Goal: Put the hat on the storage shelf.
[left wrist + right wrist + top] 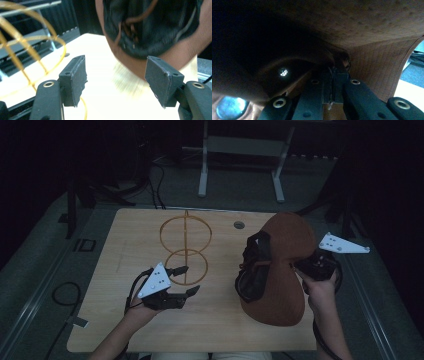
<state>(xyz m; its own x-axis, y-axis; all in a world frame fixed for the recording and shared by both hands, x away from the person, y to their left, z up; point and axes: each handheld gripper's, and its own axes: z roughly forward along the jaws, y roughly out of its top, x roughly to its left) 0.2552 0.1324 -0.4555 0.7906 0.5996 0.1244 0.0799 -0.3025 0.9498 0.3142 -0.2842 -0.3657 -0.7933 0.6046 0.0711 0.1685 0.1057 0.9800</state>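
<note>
Holding the brown hat (285, 270) up at table right, right gripper (311, 266) pinches its brim; left gripper (186, 281) jaws spread, empty, near wire stand (185, 251). Hat not yet placed.

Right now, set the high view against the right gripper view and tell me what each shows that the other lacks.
High view alone: the gold wire stand on the wooden table, and the left gripper with open jaws beside it. Right gripper view alone: the right gripper seen close, jaws pinched shut on the hat's edge. Both: the brown hat, held up off the table.
</note>
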